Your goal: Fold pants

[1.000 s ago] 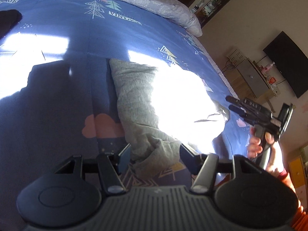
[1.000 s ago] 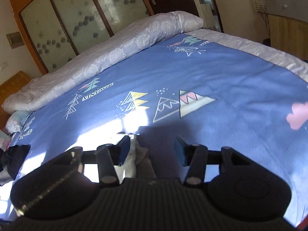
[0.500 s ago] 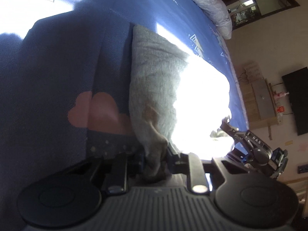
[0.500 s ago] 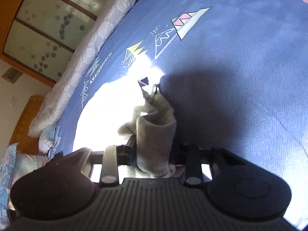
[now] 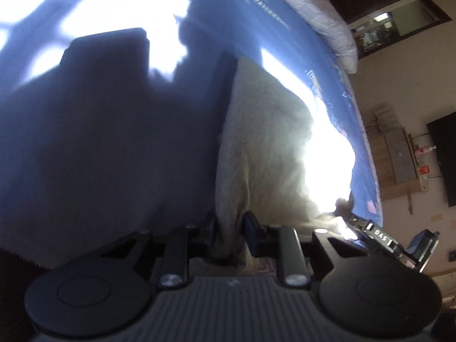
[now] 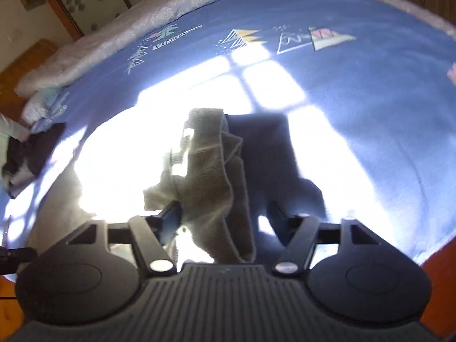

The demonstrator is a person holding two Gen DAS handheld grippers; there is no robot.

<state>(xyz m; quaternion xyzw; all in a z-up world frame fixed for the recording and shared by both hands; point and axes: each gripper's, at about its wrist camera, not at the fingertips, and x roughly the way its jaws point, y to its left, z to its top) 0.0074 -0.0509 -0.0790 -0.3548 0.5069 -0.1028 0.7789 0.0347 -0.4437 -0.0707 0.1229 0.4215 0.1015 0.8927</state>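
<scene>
In the left wrist view, the left gripper (image 5: 229,232) has its 2 fingers drawn in narrow on a bunched edge of the grey pants (image 5: 256,148). The cloth runs up and away from the fingers as a raised sheet over the blue bed cover (image 5: 99,142), its left side in shade and its right side washed out by hard sunlight. A dark shadow covers much of the cover to the left of the pants, with bright window patches beyond it. At the lower right, the right gripper (image 5: 379,235) shows partly, touching the far lit corner of the pants; whether it pinches the cloth cannot be told from here. A grey quilt (image 5: 319,17) lies along the far edge of the bed, and a wooden cabinet (image 5: 396,159) stands by the wall with a dark screen (image 5: 444,159) beside it.

In the right wrist view, the right gripper (image 6: 223,213) has its fingers spread wide. A crumpled fold of the pants (image 6: 208,176) hangs between them, lying against the left finger (image 6: 169,218) and apart from the right finger (image 6: 278,216). The cloth hangs above the bed cover (image 6: 370,99), which carries triangle prints and a bright window-shaped patch of sun. A dark garment (image 6: 31,151) lies at the left edge of the bed, and the quilt (image 6: 128,31) runs along the far side.
</scene>
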